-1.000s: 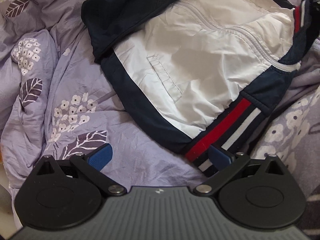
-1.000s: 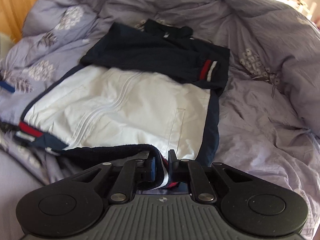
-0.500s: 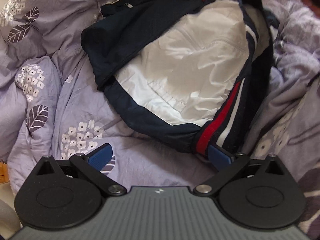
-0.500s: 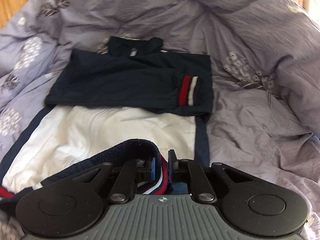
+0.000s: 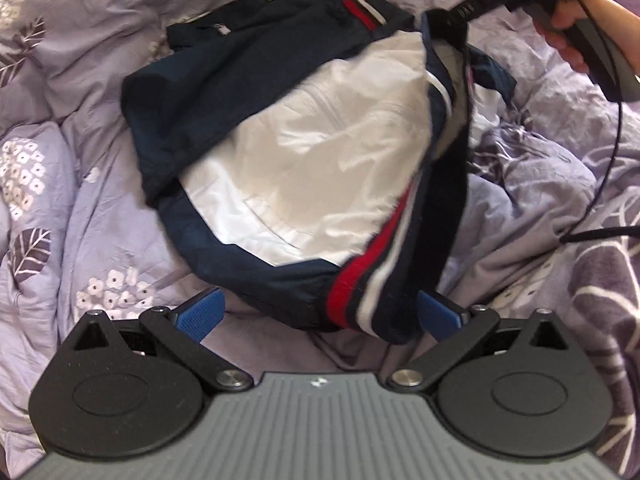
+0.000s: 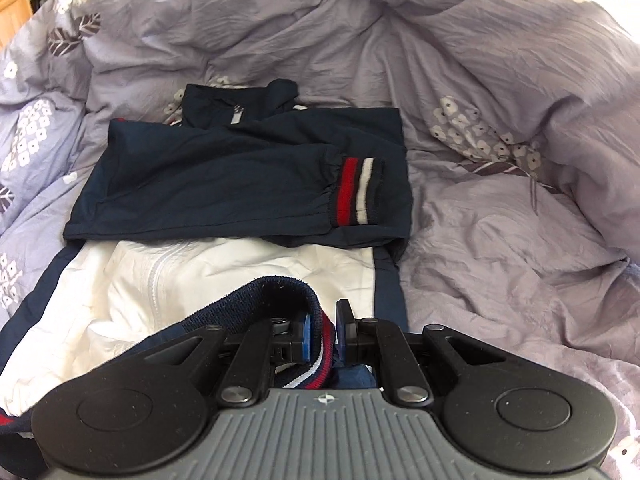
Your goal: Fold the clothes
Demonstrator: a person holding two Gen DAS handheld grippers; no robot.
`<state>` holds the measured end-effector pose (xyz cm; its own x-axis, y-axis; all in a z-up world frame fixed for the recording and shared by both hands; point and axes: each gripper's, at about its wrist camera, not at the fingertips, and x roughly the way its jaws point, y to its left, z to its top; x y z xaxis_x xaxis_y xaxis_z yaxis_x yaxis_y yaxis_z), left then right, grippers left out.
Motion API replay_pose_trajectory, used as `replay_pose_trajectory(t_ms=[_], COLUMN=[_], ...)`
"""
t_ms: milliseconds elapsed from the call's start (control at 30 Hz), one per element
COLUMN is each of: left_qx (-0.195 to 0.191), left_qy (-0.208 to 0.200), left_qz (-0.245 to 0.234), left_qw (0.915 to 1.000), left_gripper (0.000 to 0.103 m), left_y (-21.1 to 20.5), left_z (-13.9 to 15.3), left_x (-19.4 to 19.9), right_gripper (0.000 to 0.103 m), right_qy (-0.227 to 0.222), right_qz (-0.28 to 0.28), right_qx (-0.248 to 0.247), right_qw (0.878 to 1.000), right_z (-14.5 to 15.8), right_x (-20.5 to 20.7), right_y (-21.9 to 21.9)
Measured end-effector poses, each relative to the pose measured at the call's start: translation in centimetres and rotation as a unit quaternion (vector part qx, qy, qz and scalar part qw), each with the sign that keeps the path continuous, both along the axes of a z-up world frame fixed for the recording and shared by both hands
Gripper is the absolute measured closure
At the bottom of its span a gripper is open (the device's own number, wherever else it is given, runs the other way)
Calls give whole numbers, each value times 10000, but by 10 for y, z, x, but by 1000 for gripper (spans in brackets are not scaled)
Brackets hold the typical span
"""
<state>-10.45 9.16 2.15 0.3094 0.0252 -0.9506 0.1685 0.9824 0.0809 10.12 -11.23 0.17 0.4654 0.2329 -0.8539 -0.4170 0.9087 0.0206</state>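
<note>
- Jacket (image 6: 224, 196) first: it lies on the lilac floral duvet (image 6: 500, 240), navy sleeves already crossed over the chest at the far end, the white body nearer you, and its striped hem band (image 6: 316, 354) lifted off the bed
- Your right gripper (image 6: 322, 334) is clenched on that hem band, the red, white and navy ribbing pinched between the blue pads; keep that pinch firm, since the ribbing looks thick and springy and could creep out
- Your left gripper (image 5: 318, 312) is released, jaws spread wide, with the other end of the hem band (image 5: 360, 292) lying between the pads but not pressed; close on it before you carry further, or the fold will likely go skew with only one corner lifted
- From the left wrist view the hem hangs as a slack loop from the right gripper (image 5: 444, 26) down to your left one; take up that slack so the edge runs straight
- Carry both corners level towards the folded sleeve cuff (image 6: 358, 192) and aim to lay the hem just short of the collar (image 6: 240, 104)
- Lower gently: the white shell looks slippery and may slide on itself, so set it down rather than drop it
- Mind the cable (image 5: 608, 152) trailing beside the jacket on your right
</note>
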Motion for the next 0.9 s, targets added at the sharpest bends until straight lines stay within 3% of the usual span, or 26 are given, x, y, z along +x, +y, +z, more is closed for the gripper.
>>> replay_pose_trajectory(t_ms=[133, 267, 300, 400, 433, 500, 600, 767, 900], left_qx=[221, 181, 278, 1119, 1173, 792, 735, 1782, 1841], left_qy=[-104, 301, 342, 226, 200, 264, 95, -946, -1165], left_qz=[56, 534, 629, 1013, 1169, 1562, 1909, 1905, 2207], left_qw=[9997, 9980, 9970, 9883, 9860, 9842, 9788, 9607, 9507], left_gripper=[0, 0, 0, 0, 0, 0, 0, 0, 0], left_y=[3, 18, 21, 38, 48, 72, 94, 111, 145], left_z=[-3, -30, -36, -52, -53, -50, -37, 10, 12], left_x=[2, 15, 18, 23, 24, 30, 54, 120, 197], right_gripper=[89, 89, 89, 89, 89, 89, 89, 89, 89], right_qy=[61, 47, 18, -84, -112, -223, -641, -1320, -1577], right_qz=[-144, -66, -49, -99, -132, -178, -172, -83, -377], right_qx=[122, 164, 153, 200, 266, 396, 423, 479, 637], right_qw=[9998, 9998, 9999, 9997, 9995, 9988, 9969, 9901, 9847], right_z=[-2, 0, 2, 13, 18, 28, 45, 66, 56], right_x=[7, 2, -1, -13, -19, -30, -39, 7, 85], right_y=[-4, -7, -9, -24, -30, -39, -37, 0, 42])
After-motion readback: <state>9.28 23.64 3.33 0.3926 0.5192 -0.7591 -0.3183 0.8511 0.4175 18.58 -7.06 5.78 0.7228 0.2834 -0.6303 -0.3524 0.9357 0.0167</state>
